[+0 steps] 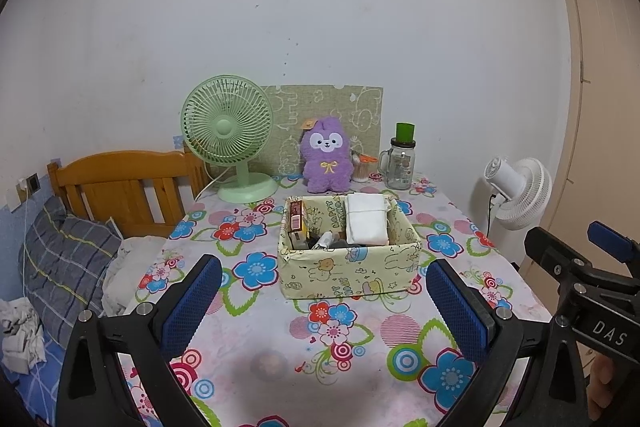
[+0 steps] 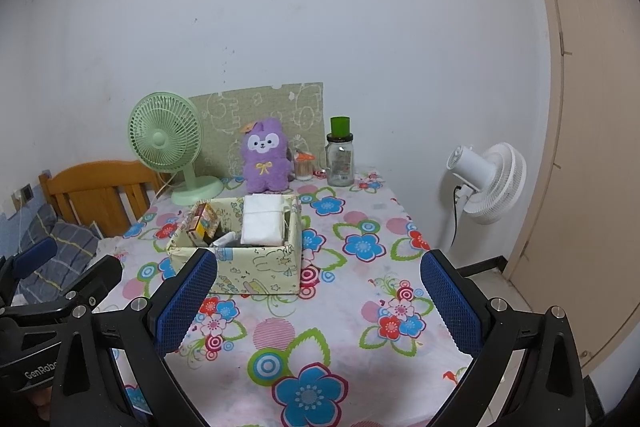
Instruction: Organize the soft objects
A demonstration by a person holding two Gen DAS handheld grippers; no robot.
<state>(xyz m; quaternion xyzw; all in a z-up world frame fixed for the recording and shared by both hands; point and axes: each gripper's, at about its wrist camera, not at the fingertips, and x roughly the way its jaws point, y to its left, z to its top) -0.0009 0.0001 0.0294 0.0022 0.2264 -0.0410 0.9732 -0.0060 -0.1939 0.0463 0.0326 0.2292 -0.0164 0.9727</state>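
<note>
- The left gripper [image 1: 322, 301] hangs over the flowered tablecloth [image 1: 256, 339], jaws spread wide, holding nothing.
- A green desk fan [image 1: 228, 135] stands at the back left.
- The purple plush toy [image 1: 326, 157] sits upright against the wall, behind the patterned box [image 1: 348, 273].
- The right gripper [image 2: 318, 297] is likewise spread and empty.
</note>
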